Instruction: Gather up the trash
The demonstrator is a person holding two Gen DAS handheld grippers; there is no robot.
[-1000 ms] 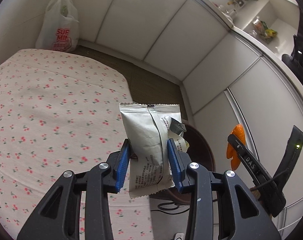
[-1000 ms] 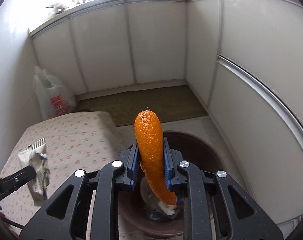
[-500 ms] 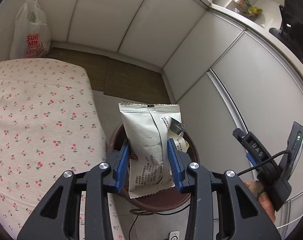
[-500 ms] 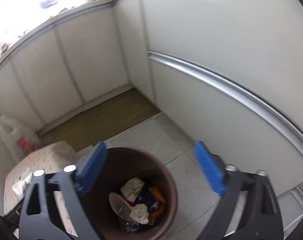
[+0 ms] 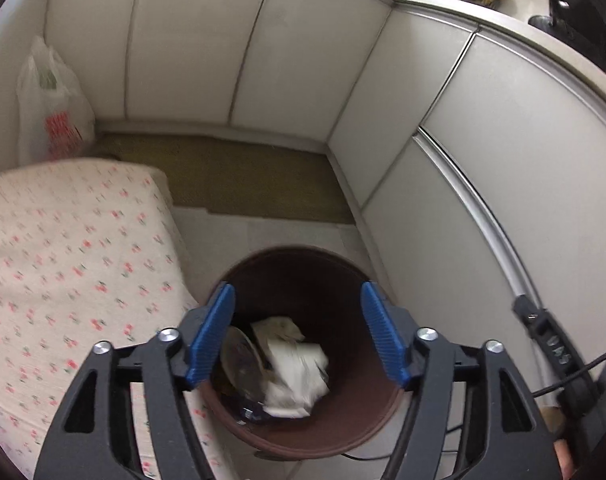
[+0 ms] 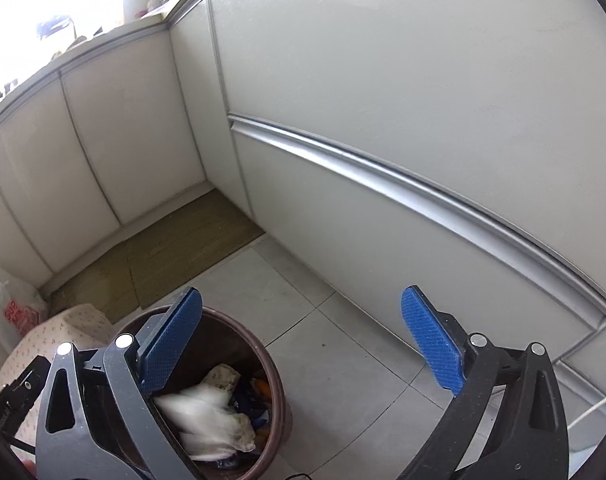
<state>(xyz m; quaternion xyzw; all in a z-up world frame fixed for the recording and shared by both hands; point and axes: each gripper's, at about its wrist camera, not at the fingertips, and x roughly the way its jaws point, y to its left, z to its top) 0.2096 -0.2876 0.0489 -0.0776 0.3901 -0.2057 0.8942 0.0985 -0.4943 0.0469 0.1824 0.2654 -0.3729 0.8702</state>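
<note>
Trash lies in the brown bin (image 5: 303, 432), which stands on the pale tiled floor (image 6: 343, 360) beside a table draped in a cherry-print cloth (image 5: 63, 264). Left gripper (image 5: 299, 332) hangs over the bin's mouth, its jaws having just been opening, the blue pads (image 5: 211, 336) parted with nothing between them; straight below that gap a white wrapper (image 5: 295, 376) sits blurred on top of the heap inside the bin, next to a clear round lid-like piece (image 5: 239, 364). From the right wrist view the same wrapper shows as a white smear in the bin, with crumpled paper, dark blue scraps and a bit of orange peel (image 6: 265, 388) around it. Right gripper (image 6: 303, 344) is splayed wide and empty, its jaws only just spread; its left pad overlaps the bin's rim in the picture and the other pad stands over bare tiles, off to the side of the bin. White cabinet fronts (image 6: 423, 120) run along the wall behind, a woven mat (image 5: 243, 176) lies at their foot, and a white plastic bag (image 5: 51, 108) with red print leans in the corner past the table
</note>
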